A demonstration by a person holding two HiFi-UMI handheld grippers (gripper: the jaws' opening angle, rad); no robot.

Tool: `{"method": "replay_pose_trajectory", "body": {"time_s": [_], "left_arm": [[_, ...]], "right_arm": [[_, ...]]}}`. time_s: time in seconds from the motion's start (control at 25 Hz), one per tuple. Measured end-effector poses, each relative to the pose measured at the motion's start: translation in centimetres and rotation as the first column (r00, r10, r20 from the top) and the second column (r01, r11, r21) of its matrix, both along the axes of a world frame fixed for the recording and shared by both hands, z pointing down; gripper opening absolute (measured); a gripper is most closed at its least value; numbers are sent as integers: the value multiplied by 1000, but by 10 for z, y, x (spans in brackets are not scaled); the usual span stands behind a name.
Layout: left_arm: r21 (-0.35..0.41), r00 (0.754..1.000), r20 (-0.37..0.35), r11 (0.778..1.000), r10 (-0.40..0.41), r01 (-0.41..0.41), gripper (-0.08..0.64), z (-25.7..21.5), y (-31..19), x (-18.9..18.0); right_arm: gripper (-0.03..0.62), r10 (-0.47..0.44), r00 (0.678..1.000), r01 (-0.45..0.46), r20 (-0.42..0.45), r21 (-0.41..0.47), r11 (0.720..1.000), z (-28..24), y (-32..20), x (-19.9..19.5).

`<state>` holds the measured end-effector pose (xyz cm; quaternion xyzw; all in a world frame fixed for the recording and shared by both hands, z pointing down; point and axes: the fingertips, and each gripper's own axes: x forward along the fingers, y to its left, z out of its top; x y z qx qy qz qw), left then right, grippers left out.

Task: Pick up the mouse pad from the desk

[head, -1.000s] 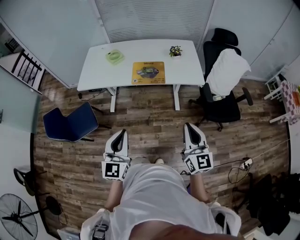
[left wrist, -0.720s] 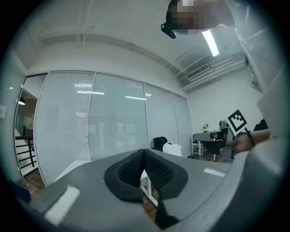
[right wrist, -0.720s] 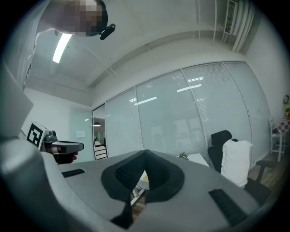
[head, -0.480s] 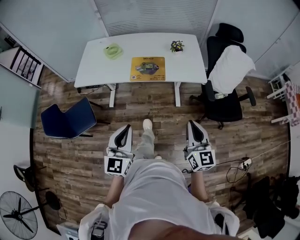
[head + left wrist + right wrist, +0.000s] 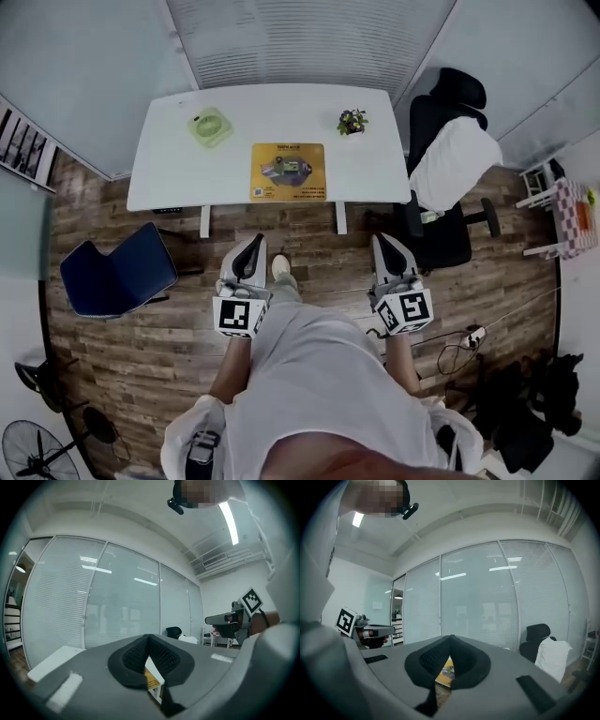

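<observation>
A yellow mouse pad (image 5: 289, 172) with a dark picture lies flat near the front edge of the white desk (image 5: 178, 178), about at its middle. A strip of the mouse pad (image 5: 152, 682) shows through the left gripper's jaws, and the mouse pad (image 5: 446, 671) shows likewise in the right gripper view. My left gripper (image 5: 253, 246) is shut and empty, held level over the floor just short of the desk. My right gripper (image 5: 384, 246) is also shut and empty, level, off to the right of the pad.
On the desk stand a green round object (image 5: 209, 126) at the left and a small potted plant (image 5: 352, 121) at the right. A black office chair (image 5: 448, 159) with a white garment stands right of the desk. A blue chair (image 5: 117, 270) sits at the left. Cables (image 5: 464, 343) lie on the wooden floor.
The person has walked toward the desk, carrying both grippers forward. The desk and mouse pad now lie much closer to the gripper tips. Both grippers stayed shut.
</observation>
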<state>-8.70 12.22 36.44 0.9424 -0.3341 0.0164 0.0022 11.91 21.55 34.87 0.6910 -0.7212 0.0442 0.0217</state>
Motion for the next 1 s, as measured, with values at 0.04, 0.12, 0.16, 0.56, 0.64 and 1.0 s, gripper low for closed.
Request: {"method": "replay_pose_trajectory", "body": {"time_s": [0.04,0.12,0.16,0.56,0.64,1.0], "left_arm": [[-6,1000,-2,1000,2,-2,-6,1,-19,4],[-20,1000,-4,1000,14,-14,-6,2,-54,12],[-24,1000,-4,999,21,-21,-6,2,-71,16],[-12,999,27,1000,-21,21,-6,-5,-192,25],[3,998,43,999,-49,49,-6,-6,-205,23],[-106,974,108,971,-201,212,-5,49,-229,22]], "right_arm": [[2,-10,1000,10,-2,-12,1000,0,-19,2],[2,-26,1000,26,9,-35,999,0,-57,8],[2,-31,999,32,15,-45,998,2,-74,10],[2,-51,996,61,71,-137,989,24,-173,34],[2,-53,996,65,78,-150,987,30,-186,39],[2,-169,984,156,-53,-191,969,52,-259,59]]}}
